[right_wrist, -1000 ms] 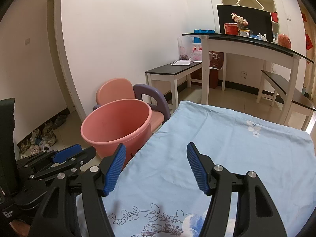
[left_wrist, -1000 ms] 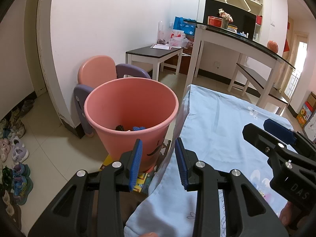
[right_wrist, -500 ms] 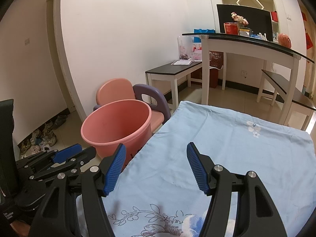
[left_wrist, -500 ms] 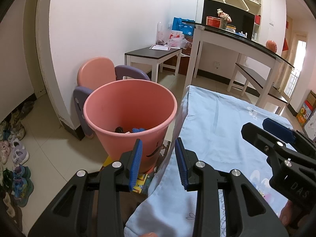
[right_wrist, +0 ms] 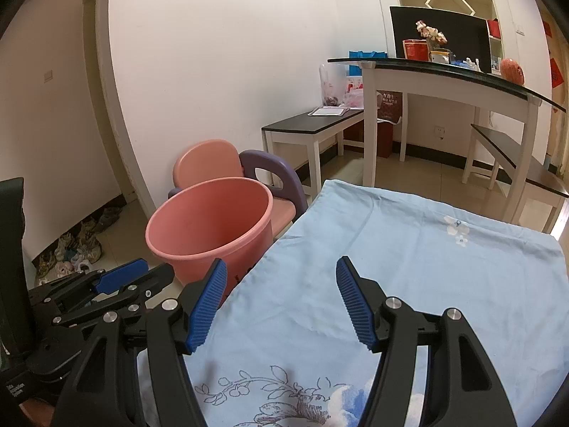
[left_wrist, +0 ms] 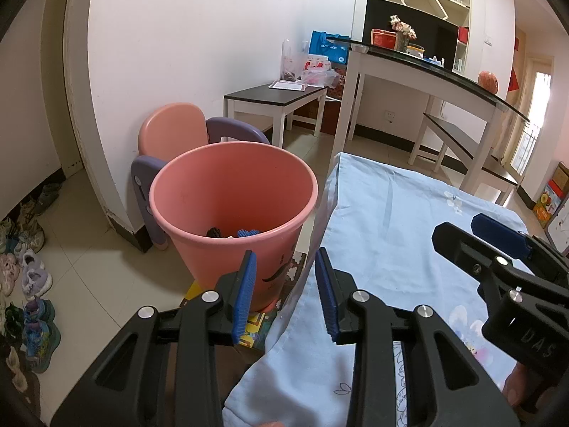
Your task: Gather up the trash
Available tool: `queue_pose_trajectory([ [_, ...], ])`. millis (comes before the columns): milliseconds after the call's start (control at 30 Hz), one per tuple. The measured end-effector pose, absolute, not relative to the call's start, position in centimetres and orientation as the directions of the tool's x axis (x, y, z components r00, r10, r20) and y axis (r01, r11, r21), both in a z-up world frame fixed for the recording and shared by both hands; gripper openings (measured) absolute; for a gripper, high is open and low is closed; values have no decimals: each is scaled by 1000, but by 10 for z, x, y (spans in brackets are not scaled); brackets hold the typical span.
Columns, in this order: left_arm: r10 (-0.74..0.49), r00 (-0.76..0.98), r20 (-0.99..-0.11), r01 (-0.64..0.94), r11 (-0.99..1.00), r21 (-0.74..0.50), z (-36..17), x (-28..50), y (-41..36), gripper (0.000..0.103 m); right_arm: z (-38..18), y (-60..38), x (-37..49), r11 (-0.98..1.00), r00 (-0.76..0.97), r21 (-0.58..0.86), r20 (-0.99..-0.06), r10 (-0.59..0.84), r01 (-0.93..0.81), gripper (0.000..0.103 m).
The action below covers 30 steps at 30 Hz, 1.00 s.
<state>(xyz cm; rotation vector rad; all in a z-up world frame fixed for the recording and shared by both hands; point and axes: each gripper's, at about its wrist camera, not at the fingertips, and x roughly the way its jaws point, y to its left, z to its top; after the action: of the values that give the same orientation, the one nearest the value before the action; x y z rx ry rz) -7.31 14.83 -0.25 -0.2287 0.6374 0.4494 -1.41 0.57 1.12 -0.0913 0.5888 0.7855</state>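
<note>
Nothing shifted since the earlier frames: both grippers parked, jaws apart, nothing pinched.

Left wrist view: left gripper (left_wrist: 284, 290) spread and bare, aimed at the gap between pink trash bin (left_wrist: 233, 213) and the near-left edge of the blue cloth-covered table (left_wrist: 391, 231). Dark and blue scraps (left_wrist: 233, 232) already lying in the bin's bottom. Pink-and-purple child's chair (left_wrist: 170, 135) just behind the bin, shoes (left_wrist: 32, 277) along the floor's left side, picture book (left_wrist: 256, 323) under the bin.

Right wrist view: right gripper (right_wrist: 281, 306) wide apart above the tablecloth, holding nothing; no litter visible anywhere on the cloth. Judged near done or finished, unless trash lies out of sight. Nothing blocking the bin's mouth.
</note>
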Motion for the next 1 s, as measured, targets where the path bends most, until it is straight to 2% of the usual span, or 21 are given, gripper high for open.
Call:
queue_pose_trajectory([
  [1000, 329, 708, -625, -471, 879, -71, -7, -72, 146, 34, 6, 14, -17, 710, 543, 130, -555, 630, -692, 63],
])
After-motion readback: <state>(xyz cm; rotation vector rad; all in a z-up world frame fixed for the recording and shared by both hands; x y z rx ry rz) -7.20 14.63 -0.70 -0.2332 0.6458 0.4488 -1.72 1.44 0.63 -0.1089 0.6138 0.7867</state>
